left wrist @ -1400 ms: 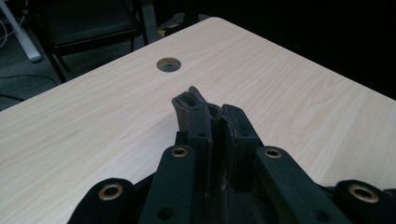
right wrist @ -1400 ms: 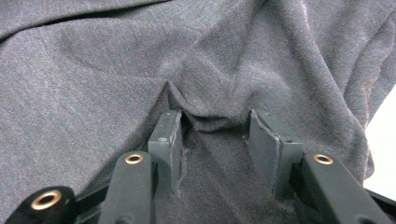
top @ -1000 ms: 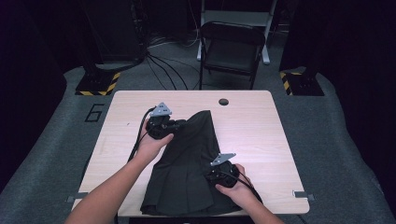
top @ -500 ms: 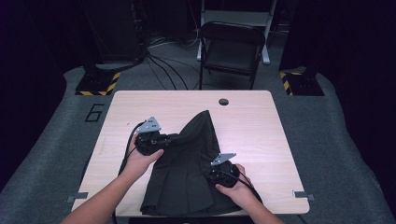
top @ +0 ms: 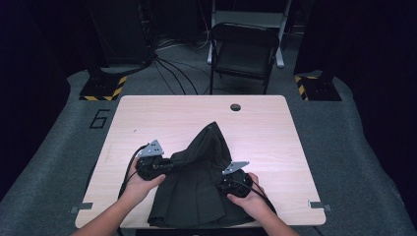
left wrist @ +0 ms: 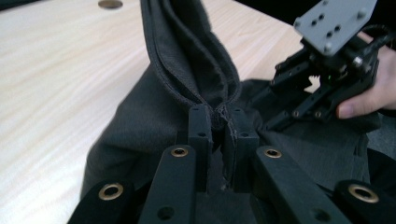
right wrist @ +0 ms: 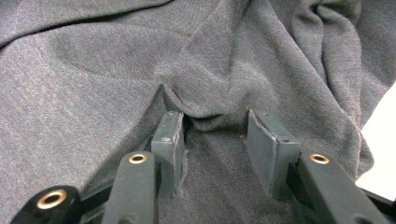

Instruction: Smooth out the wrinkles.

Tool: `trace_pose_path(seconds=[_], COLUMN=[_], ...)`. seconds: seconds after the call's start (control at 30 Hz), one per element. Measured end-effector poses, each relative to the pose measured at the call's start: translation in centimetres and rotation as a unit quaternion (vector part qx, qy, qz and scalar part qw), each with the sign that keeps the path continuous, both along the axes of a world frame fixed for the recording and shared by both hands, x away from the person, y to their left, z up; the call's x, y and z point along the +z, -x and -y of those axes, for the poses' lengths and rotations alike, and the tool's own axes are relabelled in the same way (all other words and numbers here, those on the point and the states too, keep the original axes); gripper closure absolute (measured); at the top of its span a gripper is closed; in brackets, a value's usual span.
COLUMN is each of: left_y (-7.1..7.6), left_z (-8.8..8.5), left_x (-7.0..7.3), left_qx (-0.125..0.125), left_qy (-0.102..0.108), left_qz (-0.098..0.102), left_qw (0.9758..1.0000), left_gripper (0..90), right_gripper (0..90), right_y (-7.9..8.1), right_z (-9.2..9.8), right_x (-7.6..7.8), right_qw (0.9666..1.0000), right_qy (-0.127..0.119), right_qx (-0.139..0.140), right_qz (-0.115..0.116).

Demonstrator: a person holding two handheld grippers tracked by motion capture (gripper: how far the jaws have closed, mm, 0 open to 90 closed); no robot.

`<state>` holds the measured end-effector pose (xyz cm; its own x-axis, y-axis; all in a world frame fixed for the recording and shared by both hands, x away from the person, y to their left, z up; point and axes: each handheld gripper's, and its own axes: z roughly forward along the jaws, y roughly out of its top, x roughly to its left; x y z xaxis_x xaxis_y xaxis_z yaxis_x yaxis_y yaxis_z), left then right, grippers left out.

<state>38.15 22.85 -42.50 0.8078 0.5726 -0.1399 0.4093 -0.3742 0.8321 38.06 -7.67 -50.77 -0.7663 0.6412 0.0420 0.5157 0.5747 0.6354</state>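
Left claw point(left wrist: 217, 135): clenched on a stitched seam edge of the dark grey garment point(top: 196, 182); the fabric rises from between its pads in a doubled fold.
Right claw point(right wrist: 215, 140): jaws apart, pressed down into the garment; a ridge of cloth bulges up between the pads, which stand clear of it on both sides.
Garment: spread on the bench point(top: 265, 132), directly under both claws; one part stands up in a peak beyond the left claw and between the two.
Claws to each other: near one another, the right claw point(left wrist: 322, 79) seen just past the left one's pinched seam.
Hands: each wrapped round its claw's body, forearms coming in from the near bench edge.
Beyond the bench: a folding chair point(top: 244, 51), well apart from both claws.
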Motion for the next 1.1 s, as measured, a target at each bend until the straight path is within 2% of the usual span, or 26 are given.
trace_pose_path(seconds=[0.13,0.3,0.33,0.4,0.47,0.6,0.63,0.7,0.77,0.87,1.0,1.1], left_y=[0.3,0.6,0.7,0.8,1.0,1.1,1.1,1.2,1.2,1.3,1.4,1.4], left_z=[-0.3,-0.6,-0.7,-0.8,-1.1,-1.3,-1.4,-1.5,-1.6,-1.6,-1.7,-1.9], left_x=[-1.2,-2.1,-2.3,-2.6,-3.2,-3.7,-3.7,-3.7,-3.6,-3.7,-4.0,-4.1], left_qx=[0.002,0.001,0.002,0.006,0.011,0.019,0.018,0.019,0.016,0.017,0.019,0.014], left_qy=[-0.002,-0.003,0.000,0.003,0.012,0.020,0.022,0.024,0.023,0.023,0.021,0.015], left_qz=[-0.015,-0.027,-0.027,-0.031,-0.043,-0.046,-0.046,-0.044,-0.046,-0.045,-0.049,-0.053], left_qw=[0.9999,0.9996,0.9996,0.9995,0.9989,0.9986,0.9985,0.9985,0.9985,0.9985,0.9984,0.9984], left_gripper=[82.5,82.5,82.5,82.5,82.5,82.5,82.5,82.5,82.5,82.5,82.5,82.5], right_gripper=[56.5,54.9,54.4,54.1,52.5,46.7,43.4,41.9,39.0,34.0,29.3,28.2], right_y=[-0.1,-0.2,-0.2,-0.4,-0.6,-1.1,-1.4,-1.5,-2.1,-3.1,-4.1,-4.7], right_z=[0.1,0.3,0.4,0.7,0.9,1.1,1.1,1.0,0.8,0.2,-0.3,-0.6], right_x=[0.1,0.4,0.9,1.4,2.4,3.3,3.7,3.9,4.4,5.4,6.4,7.2], right_qw=[1.0000,0.9997,0.9996,0.9996,0.9992,0.9989,0.9989,0.9989,0.9983,0.9973,0.9963,0.9969], right_qy=[0.002,-0.007,-0.017,-0.021,-0.039,-0.044,-0.039,-0.038,-0.039,-0.029,-0.029,-0.024], right_qx=[0.005,0.001,-0.002,0.002,-0.007,-0.010,-0.014,-0.018,-0.026,-0.033,-0.043,-0.030], right_qz=[-0.002,-0.023,-0.021,-0.017,-0.009,0.008,0.021,0.021,0.035,0.059,0.069,0.069])
